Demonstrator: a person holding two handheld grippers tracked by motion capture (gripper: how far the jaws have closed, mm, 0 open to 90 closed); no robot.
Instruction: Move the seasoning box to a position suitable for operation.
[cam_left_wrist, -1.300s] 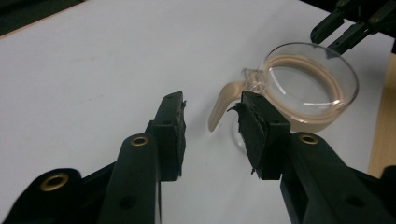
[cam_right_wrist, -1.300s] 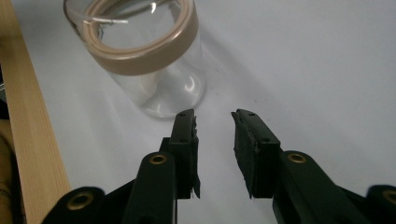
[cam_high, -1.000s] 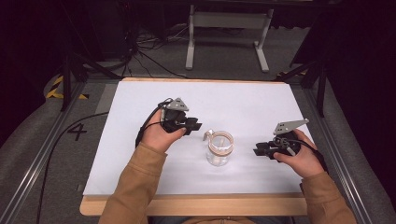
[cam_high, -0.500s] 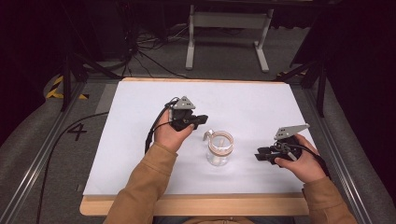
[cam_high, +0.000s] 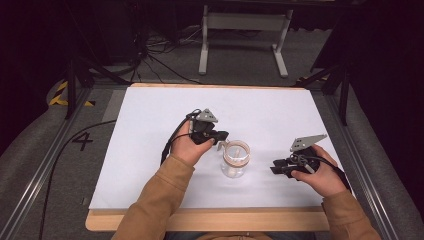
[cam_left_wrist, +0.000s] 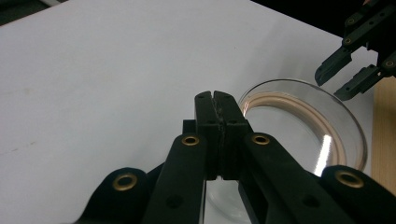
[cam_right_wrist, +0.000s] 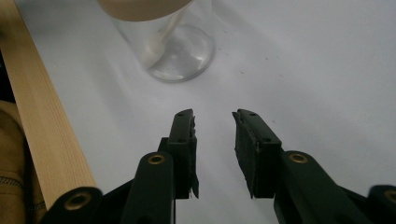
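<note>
**Glass jar flanked by two tools, nothing yet gripped**

Clear glass marks the one thing being worked on: a jar (cam_high: 235, 159) with a pale band inside its rim, stood upright on the white bench (cam_high: 150, 150). All places below are given relative to that jar.

The left tool (cam_high: 220, 135) is held just beside the jar's rim, on its far-left side as seen from above. In the left gripper view its jaws are pressed together with nothing between them, and the jar (cam_left_wrist: 303, 121) lies just past and to the side of the tips. Whether the closed tips touch the rim cannot be told.

The right tool (cam_high: 278, 167) is held near the jar on its right, clearly apart from it. In the right gripper view its jaws stand parted and empty, aimed over bare bench toward the jar's base (cam_right_wrist: 180, 51).

Farther out, the wooden front edge of the bench (cam_high: 200, 220) lies on the person's side of the jar, and tan sleeves (cam_high: 150, 205) come in from there.

Progress is judged to be at an early stage: both tools have been brought to the jar, but no hold has been taken and the jar rests on the bench. A grasp of the jar is judged to be what remains.
</note>
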